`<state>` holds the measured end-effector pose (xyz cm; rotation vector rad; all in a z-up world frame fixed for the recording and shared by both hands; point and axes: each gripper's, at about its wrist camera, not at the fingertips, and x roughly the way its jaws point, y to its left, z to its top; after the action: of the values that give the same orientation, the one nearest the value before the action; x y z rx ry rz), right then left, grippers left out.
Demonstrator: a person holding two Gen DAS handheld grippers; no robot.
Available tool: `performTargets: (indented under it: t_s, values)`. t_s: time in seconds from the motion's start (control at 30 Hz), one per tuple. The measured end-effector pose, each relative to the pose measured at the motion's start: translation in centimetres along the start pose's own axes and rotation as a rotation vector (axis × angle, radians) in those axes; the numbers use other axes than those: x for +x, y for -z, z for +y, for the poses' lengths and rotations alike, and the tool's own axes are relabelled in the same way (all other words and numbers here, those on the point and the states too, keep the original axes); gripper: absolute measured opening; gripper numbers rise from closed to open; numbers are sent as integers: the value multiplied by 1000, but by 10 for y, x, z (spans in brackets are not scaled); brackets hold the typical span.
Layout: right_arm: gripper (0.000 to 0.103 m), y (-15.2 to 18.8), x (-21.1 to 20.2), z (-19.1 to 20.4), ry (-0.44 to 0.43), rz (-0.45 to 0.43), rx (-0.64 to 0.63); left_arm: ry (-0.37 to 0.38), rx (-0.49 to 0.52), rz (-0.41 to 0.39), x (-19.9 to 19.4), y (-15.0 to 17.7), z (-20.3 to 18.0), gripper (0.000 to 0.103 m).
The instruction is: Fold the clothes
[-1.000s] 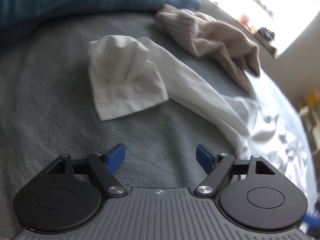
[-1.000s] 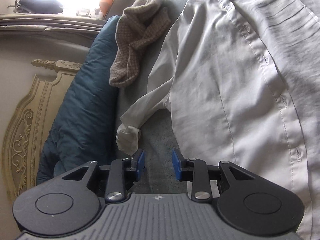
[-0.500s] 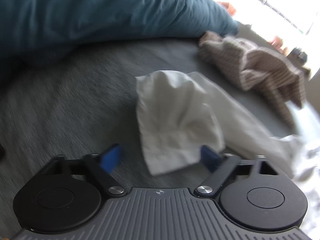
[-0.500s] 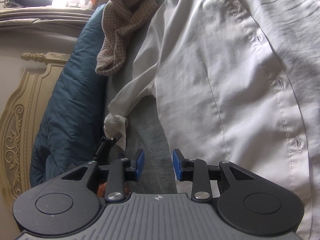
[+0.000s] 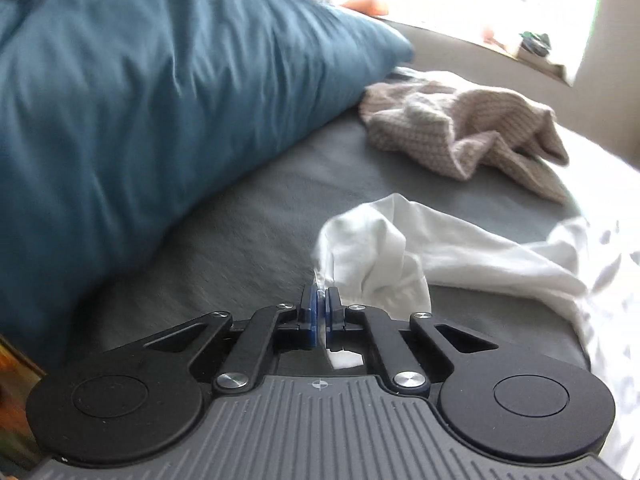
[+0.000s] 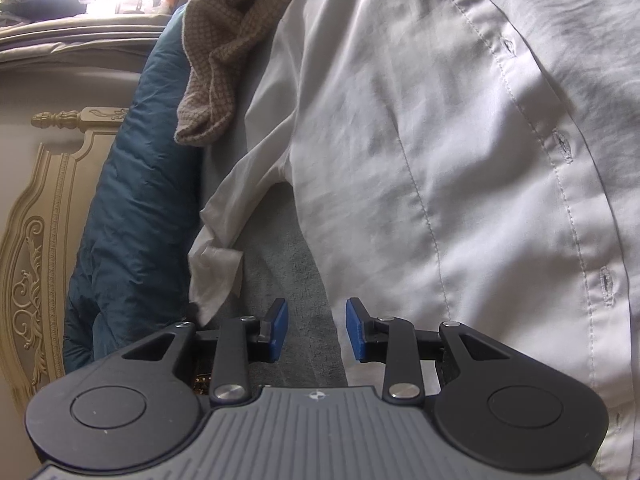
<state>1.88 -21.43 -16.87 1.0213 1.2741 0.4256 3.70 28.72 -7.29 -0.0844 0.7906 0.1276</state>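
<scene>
A white button-up shirt (image 6: 460, 152) lies spread on the grey bed cover (image 6: 296, 280), its button placket running down the right. Its long sleeve (image 5: 460, 248) stretches across the cover and ends in a crumpled cuff (image 5: 372, 260). My left gripper (image 5: 319, 300) is shut on the edge of that cuff, white cloth showing between and behind the blue pads. In the right wrist view the same cuff (image 6: 216, 276) hangs at the left. My right gripper (image 6: 317, 330) stands open just above the cover beside the shirt's side edge, nothing between its fingers.
A big teal pillow (image 5: 140, 112) fills the left, against a carved cream headboard (image 6: 36, 240). A crumpled beige knitted garment (image 5: 460, 128) lies beyond the sleeve near the pillow's tip. A bright window sill (image 5: 520, 44) with small objects lies behind.
My left gripper moved forward to the sleeve cuff and went from wide open to shut on it. The right gripper drifted slightly closer to the shirt's side and stayed open.
</scene>
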Motion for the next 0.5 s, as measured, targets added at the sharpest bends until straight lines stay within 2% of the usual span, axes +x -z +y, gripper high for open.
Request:
performTargets:
  t_s: [0.13,0.4,0.43,0.5]
  values:
    - [34,0,4,-1,12,16,2,-12,185,72,-4,-20,10,2]
    - [36,2,3,0,34,23,0,-37,432,220,-2,-13,11,2]
    - [36,1,3,0,36,23,3,-55,462,236,-1,-11,11,2]
    - [36,1,4,-1,40,24,7,-89,457,237,3,-13,13,2]
